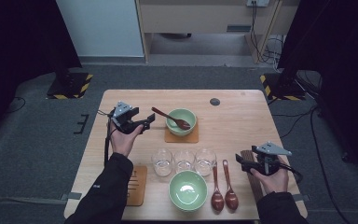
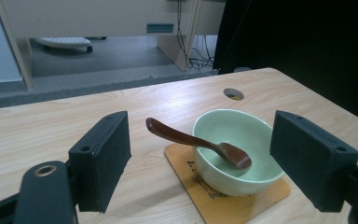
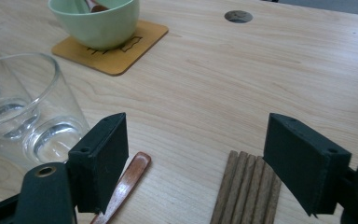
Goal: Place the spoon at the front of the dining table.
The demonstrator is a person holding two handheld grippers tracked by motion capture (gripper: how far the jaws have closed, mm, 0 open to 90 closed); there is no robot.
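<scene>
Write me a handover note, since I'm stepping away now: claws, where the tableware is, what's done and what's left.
Left claw: open, holding nothing, just left of the far green bowl.
Right claw: open, holding nothing, over the slatted wooden mat near the right edge.
Done: the far bowl sits on its coaster with a brown spoon resting in it, handle over the rim.
Left, most likely: near green bowl, two spoons lying beside it, three glasses in a row, and a second coaster at the near left, all unplaced.
</scene>
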